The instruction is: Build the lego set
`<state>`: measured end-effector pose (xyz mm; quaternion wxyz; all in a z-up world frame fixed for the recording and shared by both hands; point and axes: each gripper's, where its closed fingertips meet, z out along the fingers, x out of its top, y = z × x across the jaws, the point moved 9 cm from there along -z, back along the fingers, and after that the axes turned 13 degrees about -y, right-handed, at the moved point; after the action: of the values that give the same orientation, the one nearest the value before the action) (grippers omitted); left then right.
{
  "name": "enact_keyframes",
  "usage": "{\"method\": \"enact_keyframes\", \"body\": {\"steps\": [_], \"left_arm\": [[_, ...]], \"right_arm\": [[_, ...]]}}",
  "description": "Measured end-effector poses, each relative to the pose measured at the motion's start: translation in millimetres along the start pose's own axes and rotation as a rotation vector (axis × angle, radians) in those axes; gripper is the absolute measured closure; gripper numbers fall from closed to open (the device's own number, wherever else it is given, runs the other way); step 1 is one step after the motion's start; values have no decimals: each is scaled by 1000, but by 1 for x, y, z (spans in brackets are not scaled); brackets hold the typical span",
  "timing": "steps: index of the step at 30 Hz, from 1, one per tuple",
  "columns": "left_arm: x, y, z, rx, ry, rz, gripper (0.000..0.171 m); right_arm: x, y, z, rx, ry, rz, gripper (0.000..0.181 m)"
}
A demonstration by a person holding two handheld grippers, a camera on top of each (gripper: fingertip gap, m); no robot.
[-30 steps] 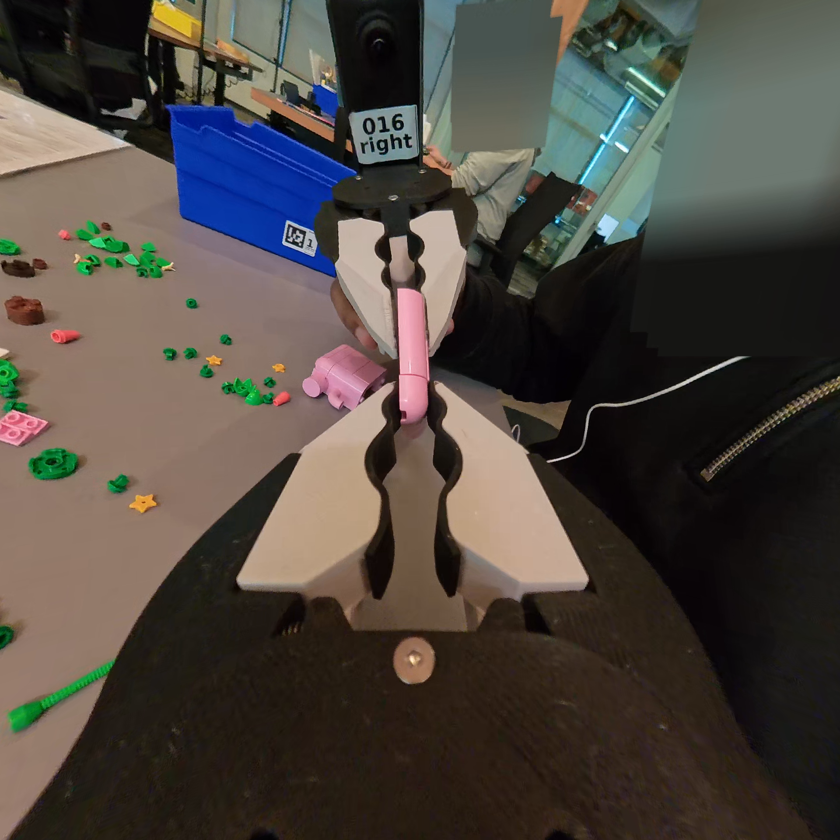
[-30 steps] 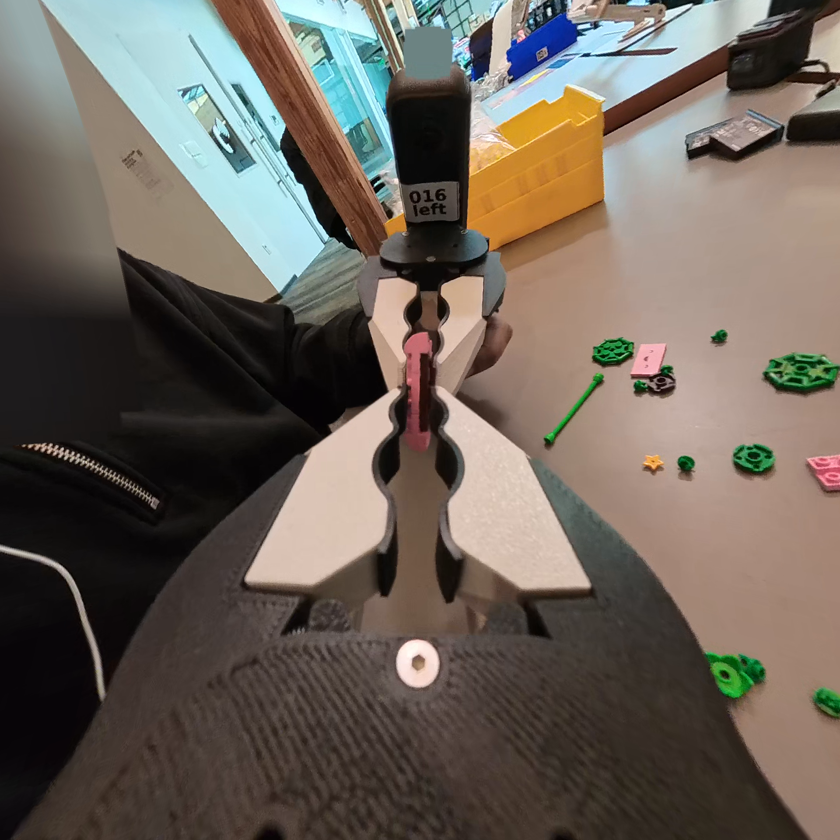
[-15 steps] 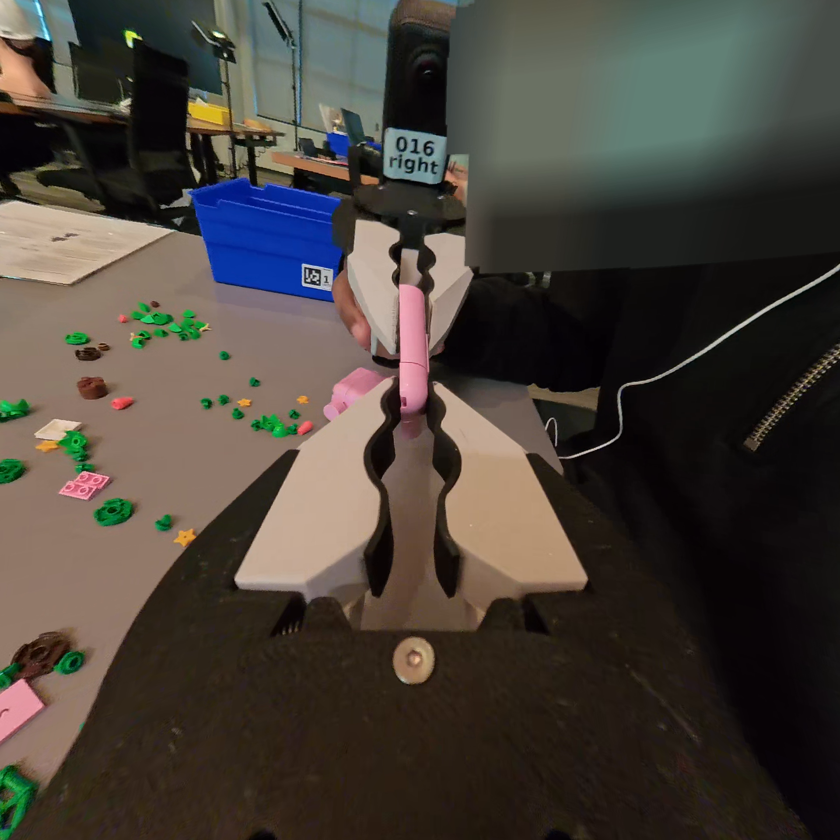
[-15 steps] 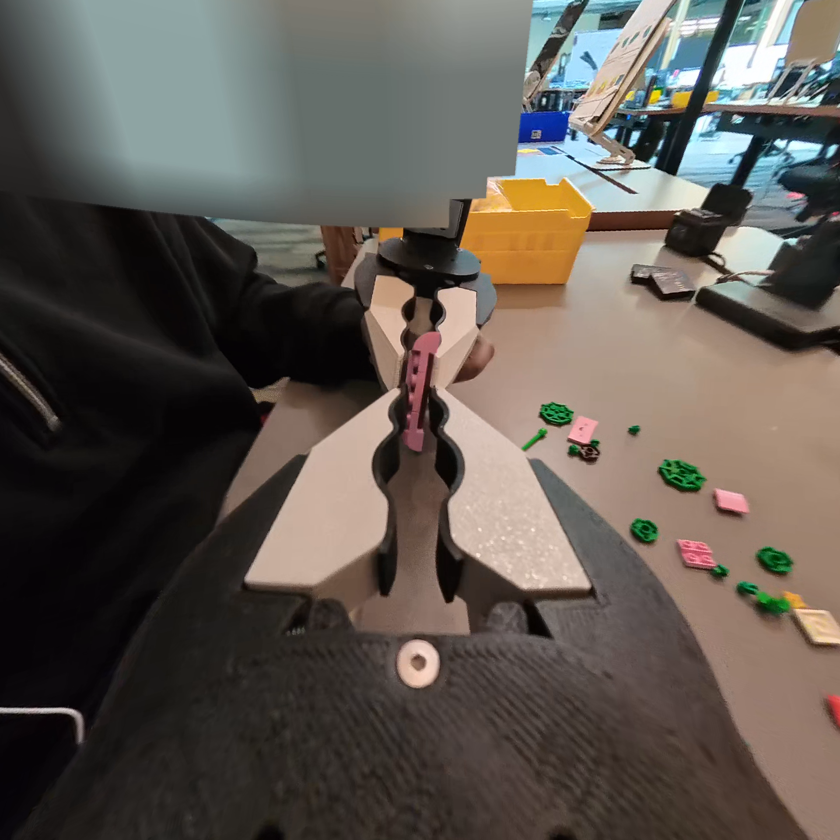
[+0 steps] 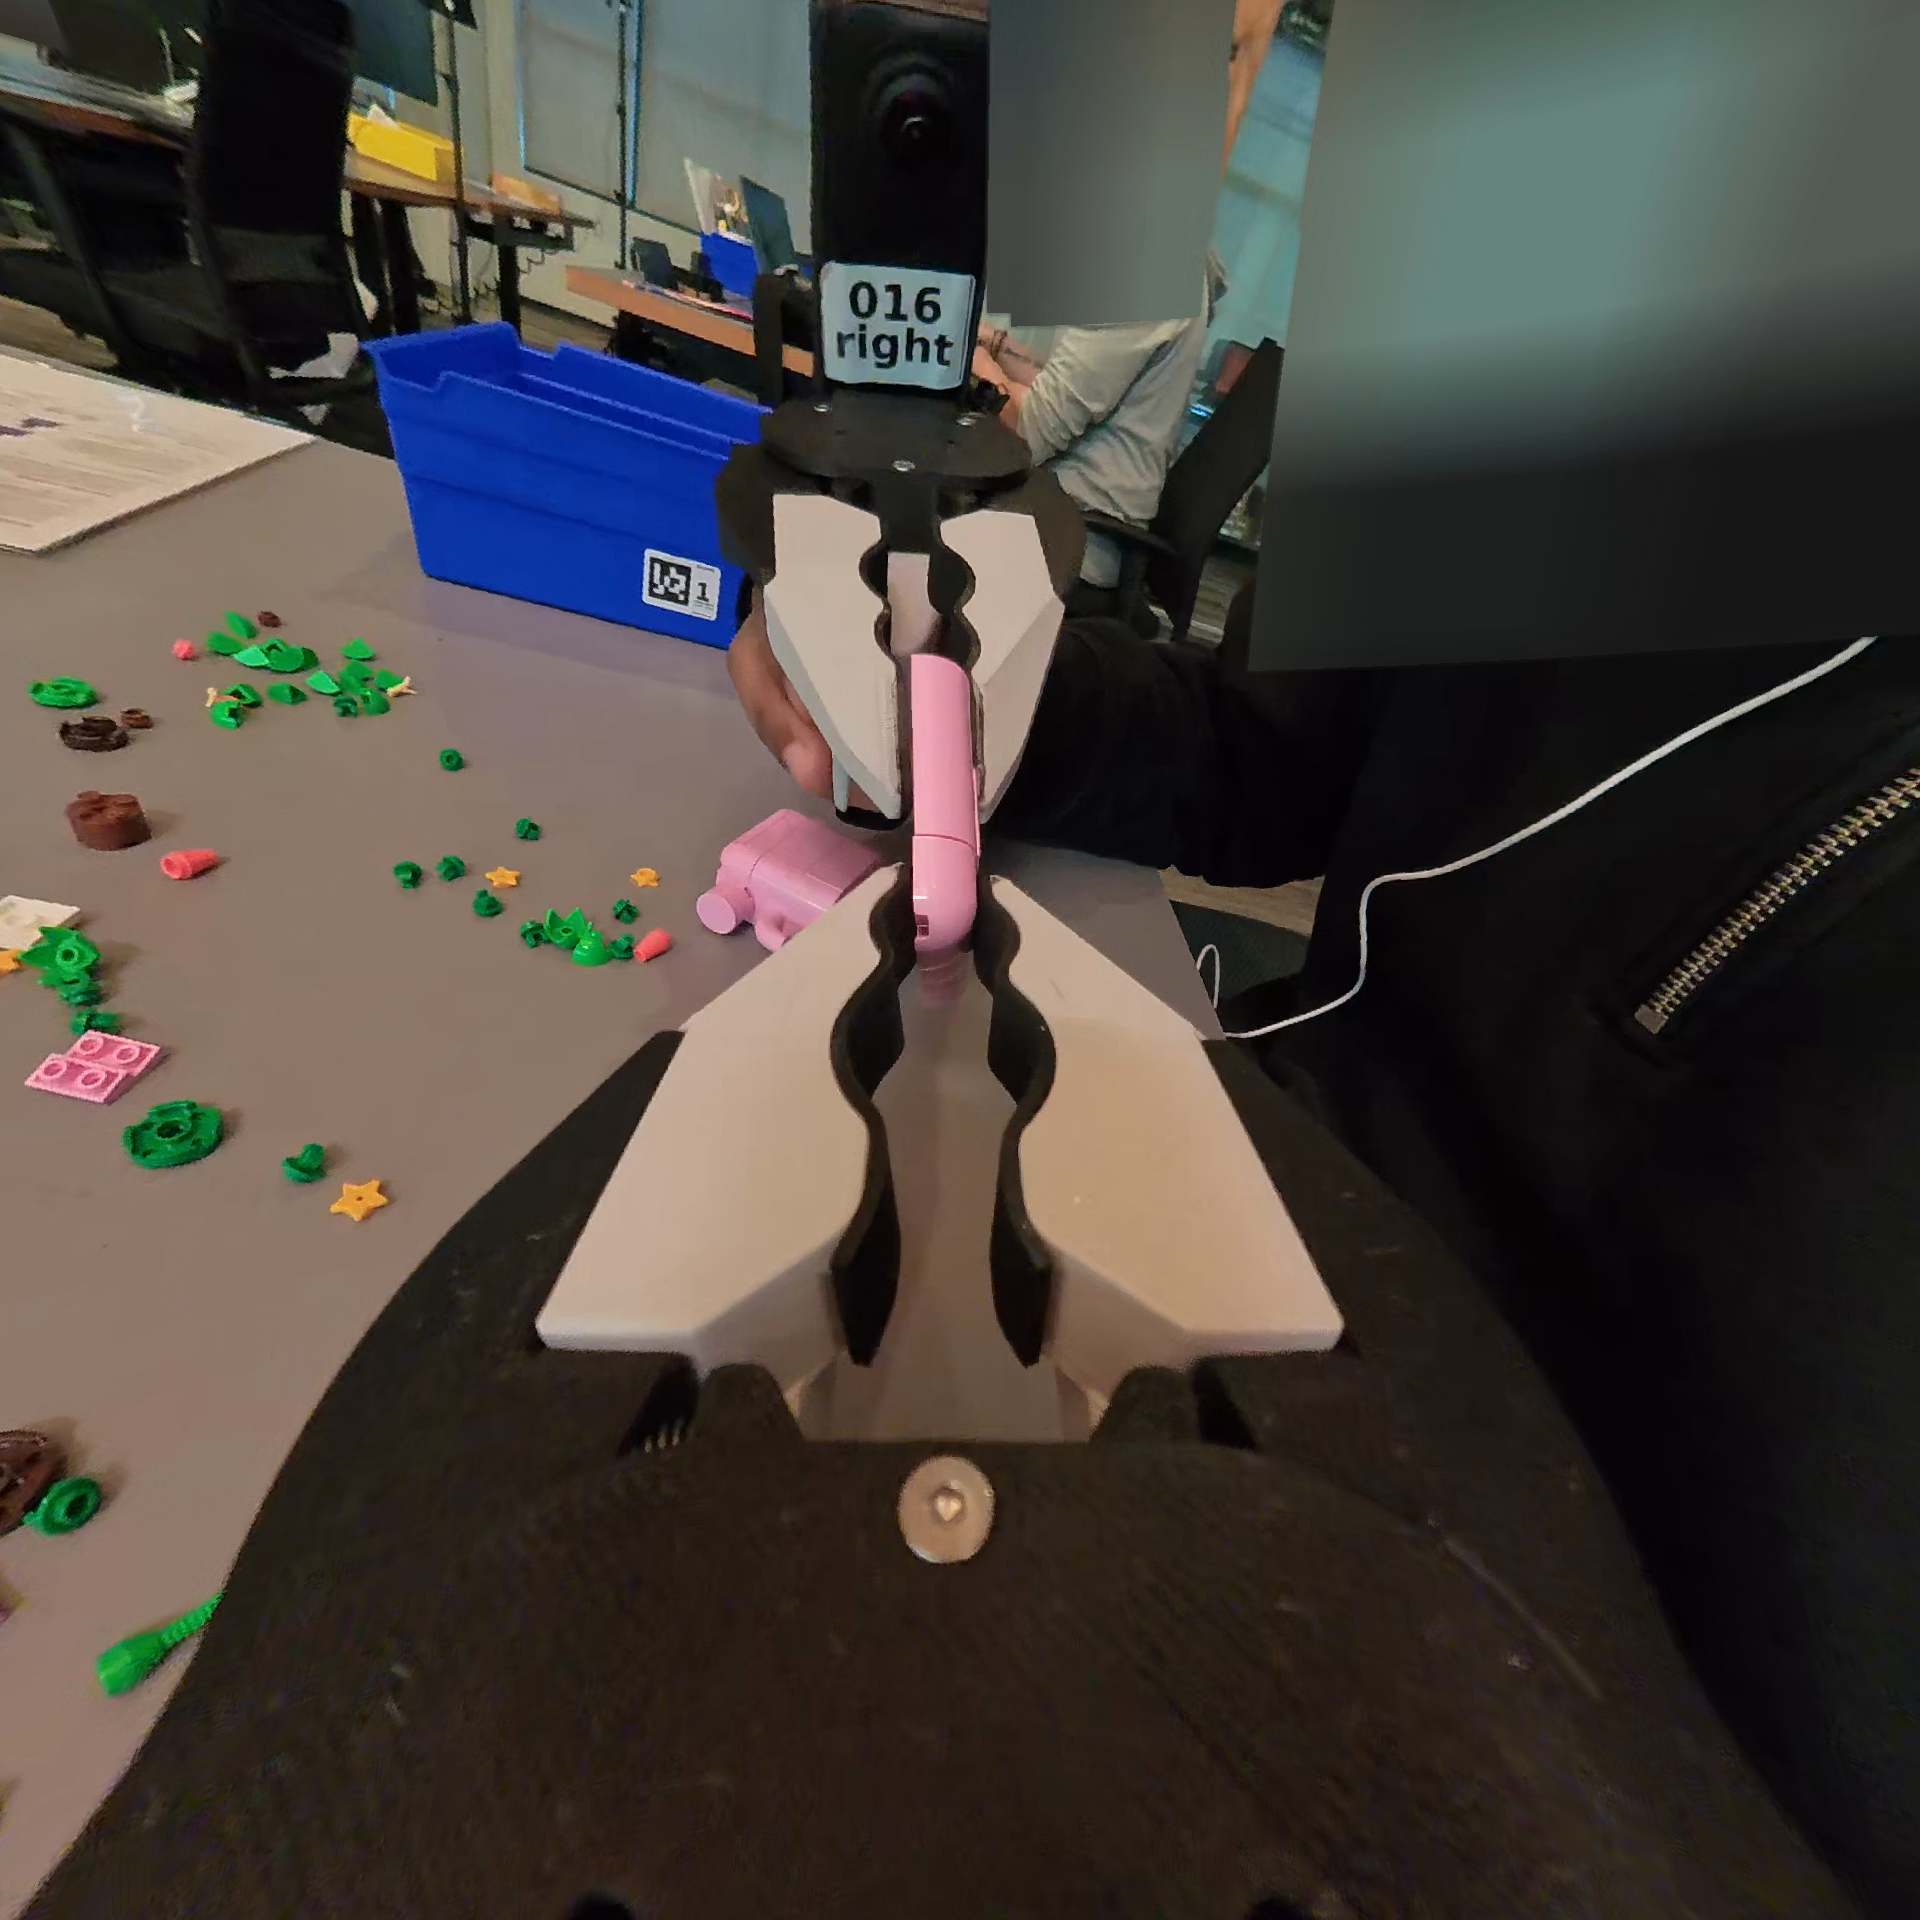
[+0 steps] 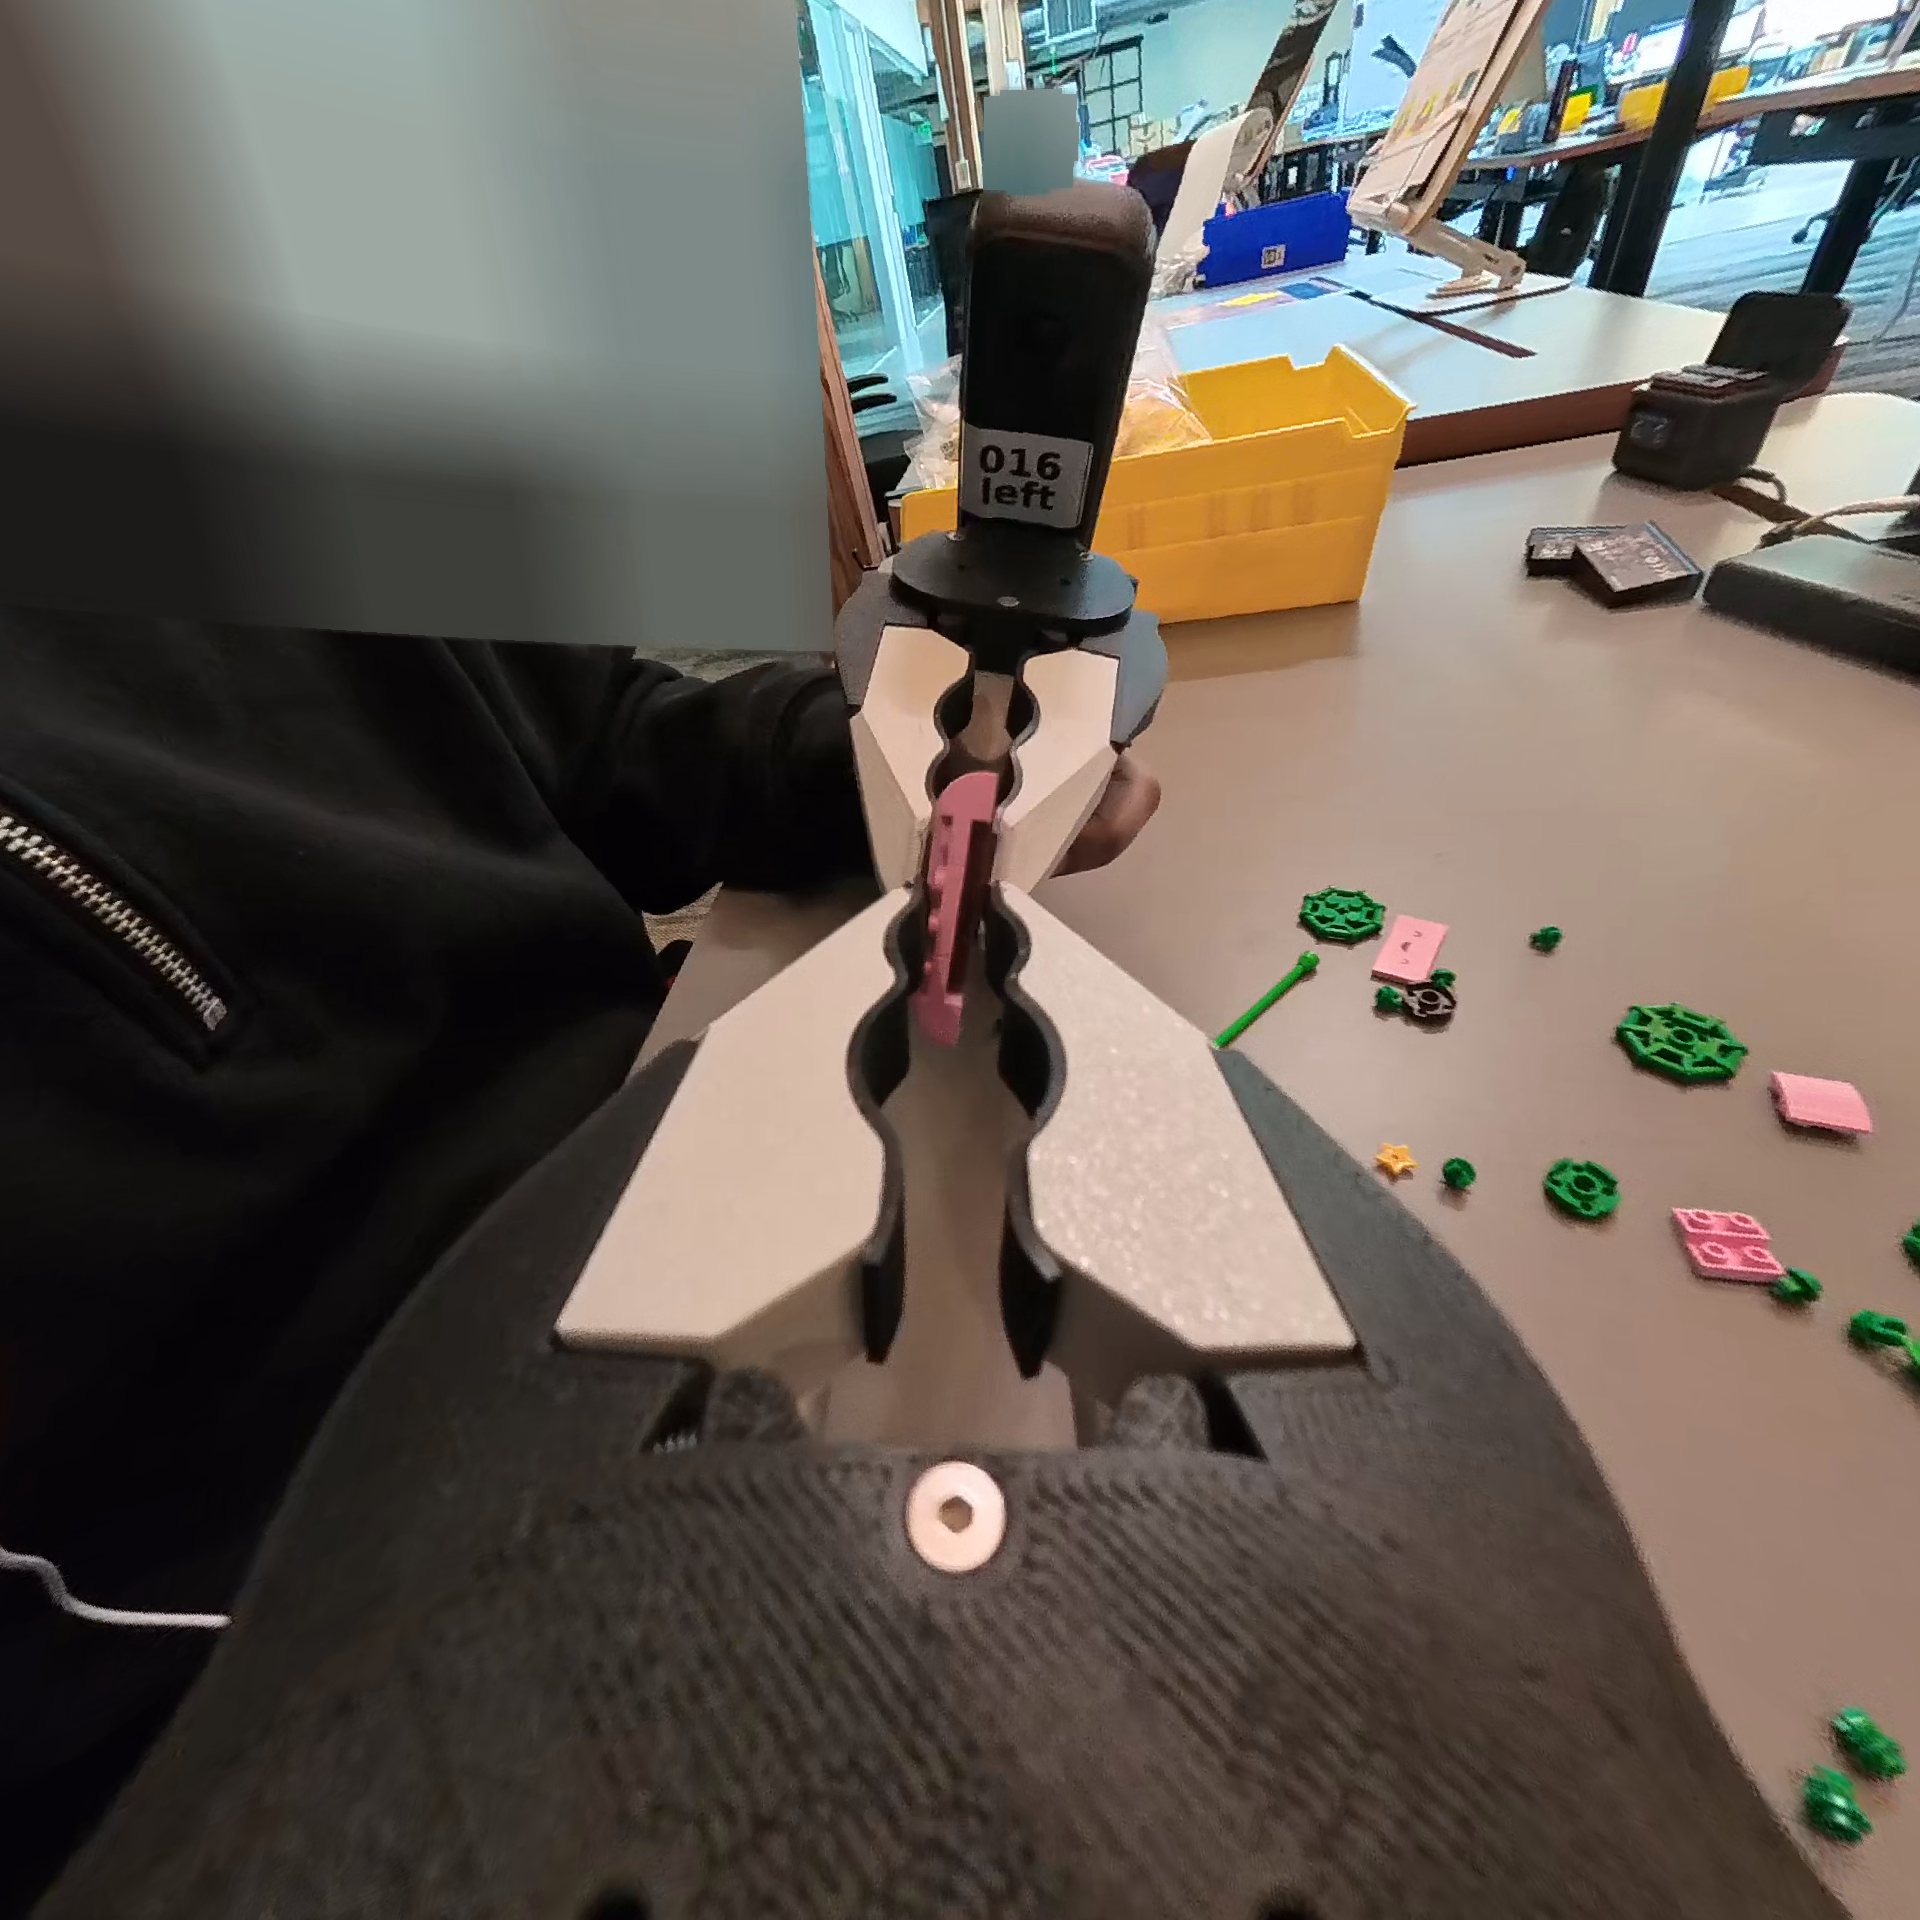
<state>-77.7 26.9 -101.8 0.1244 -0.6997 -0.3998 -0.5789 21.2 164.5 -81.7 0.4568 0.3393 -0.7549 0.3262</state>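
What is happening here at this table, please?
A person in a black jacket holds a two-finger tool in each hand, tip to tip above the grey table. Both the left tool and the right tool are closed on one slim pink plastic Lego piece between them. Small green, pink and brown Lego parts lie scattered on the table, with a blue plastic bin behind.

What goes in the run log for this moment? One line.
left gripper: shut on pink piece | right gripper: shut on same piece | held above table | loose parts untouched
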Motion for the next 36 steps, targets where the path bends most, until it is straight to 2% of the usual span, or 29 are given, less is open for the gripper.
{"method": "enact_keyframes", "body": {"steps": [6, 9, 19, 25, 32, 36], "left_arm": [[0, -1, 0, -6, -10, -19, 165], [-4, -2, 6, 11, -63, -15, 165], [-11, -8, 11, 16, -148, -56, 166], [-6, -11, 7, 41, -72, -90, 165], [-1, -6, 7, -81, -19, -147, 165], [1, -3, 8, -133, -15, -153, 165]], "right_arm": [[-1, 3, 0, 9, 19, 28, 170], [1, 3, -2, 17, 42, 42, 166], [-6, 4, 2, -72, -72, -35, 172], [-1, 8, 0, -53, 7, 72, 174], [5, 1, -4, 11, 63, 56, 173], [4, 2, -4, 110, 105, 107, 172]]}}
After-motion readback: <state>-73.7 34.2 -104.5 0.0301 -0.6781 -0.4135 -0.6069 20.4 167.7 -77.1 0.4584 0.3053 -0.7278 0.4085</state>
